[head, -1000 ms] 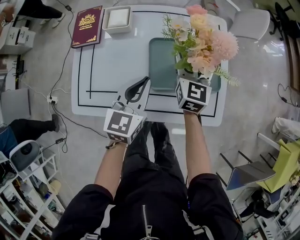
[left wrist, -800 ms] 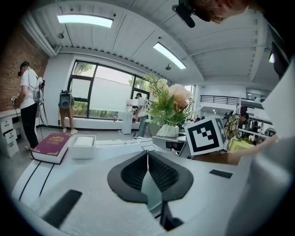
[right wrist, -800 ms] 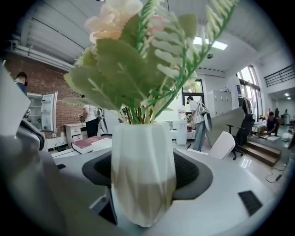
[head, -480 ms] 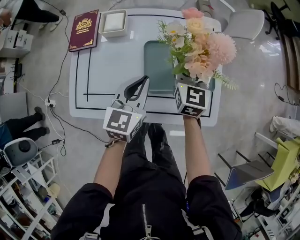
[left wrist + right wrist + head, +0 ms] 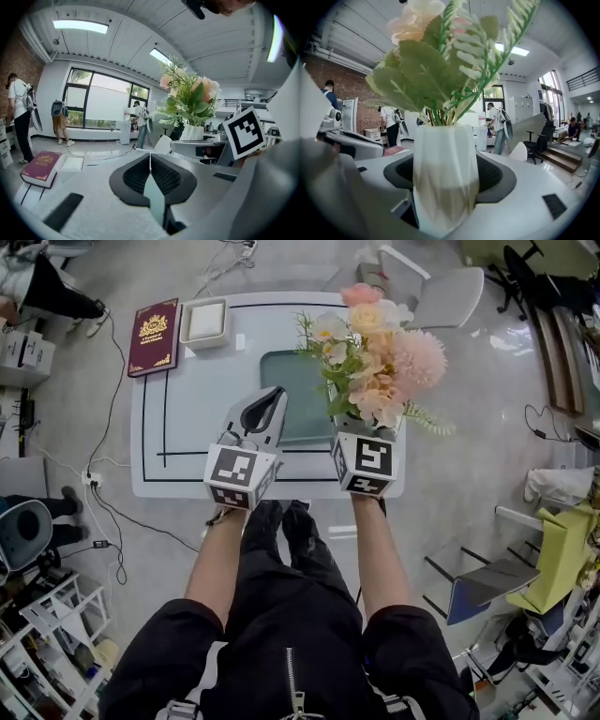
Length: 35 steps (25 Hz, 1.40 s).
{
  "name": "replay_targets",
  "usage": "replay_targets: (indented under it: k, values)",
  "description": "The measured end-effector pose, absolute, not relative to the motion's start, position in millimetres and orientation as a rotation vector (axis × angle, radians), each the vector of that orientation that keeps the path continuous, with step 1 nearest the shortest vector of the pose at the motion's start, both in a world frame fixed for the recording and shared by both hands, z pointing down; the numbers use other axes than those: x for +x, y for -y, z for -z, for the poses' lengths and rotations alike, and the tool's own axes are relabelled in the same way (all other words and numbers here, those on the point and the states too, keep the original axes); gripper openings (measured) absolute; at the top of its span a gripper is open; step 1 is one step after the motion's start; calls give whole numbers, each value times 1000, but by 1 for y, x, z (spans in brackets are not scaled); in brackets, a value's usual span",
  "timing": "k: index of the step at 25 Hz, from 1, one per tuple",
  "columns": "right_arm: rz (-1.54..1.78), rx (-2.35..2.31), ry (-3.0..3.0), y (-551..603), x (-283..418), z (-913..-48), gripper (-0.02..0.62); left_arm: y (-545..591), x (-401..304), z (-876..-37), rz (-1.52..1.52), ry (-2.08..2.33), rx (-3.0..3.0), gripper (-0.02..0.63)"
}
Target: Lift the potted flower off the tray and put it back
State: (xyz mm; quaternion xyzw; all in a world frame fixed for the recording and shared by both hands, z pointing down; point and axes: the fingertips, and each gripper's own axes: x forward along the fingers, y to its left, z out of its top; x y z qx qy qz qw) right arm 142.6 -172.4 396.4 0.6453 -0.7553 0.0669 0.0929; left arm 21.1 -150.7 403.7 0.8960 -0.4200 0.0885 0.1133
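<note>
Below the person's head stands a white table (image 5: pixel 187 418) with black lines drawn on its top. Beyond its far right corner is a white chair (image 5: pixel 448 296). On the right half of the table lies a grey-green tray (image 5: pixel 286 376), flat, with its long side running from near to far.

Over the right edge of this tray is the potted flower (image 5: pixel 380 371), a bunch of pink, peach and white artificial flowers with green leaves in a white faceted pot (image 5: pixel 445 173). It stands upright and covers the right part of the tray in the head view. The tray under the pot is hidden, so I cannot tell whether the two touch.

Holding the pot is the right gripper (image 5: pixel 362 432). Its jaws stand wide, and the black pads (image 5: pixel 499 176) press on the pot from both sides. To the left, near it but apart, is the left gripper (image 5: pixel 277 397), over the near left part of the tray. Its jaws are closed together and nothing is between them.

At the far left corner of the table lies a dark red book (image 5: pixel 153 337) with gold decoration. Just to its right is a small white square dish (image 5: pixel 205 322).
</note>
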Motion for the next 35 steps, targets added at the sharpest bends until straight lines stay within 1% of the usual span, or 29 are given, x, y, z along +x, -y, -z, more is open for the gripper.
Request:
replay_targets:
  k: [11,35]
  values:
    - [-192,1967,2227,139,163,-357,342,156,50,-373,-221,1238,2681,9]
    - [-196,1989,2212,122,172,-355,342,144,56,-373,-275,1260,2710,3]
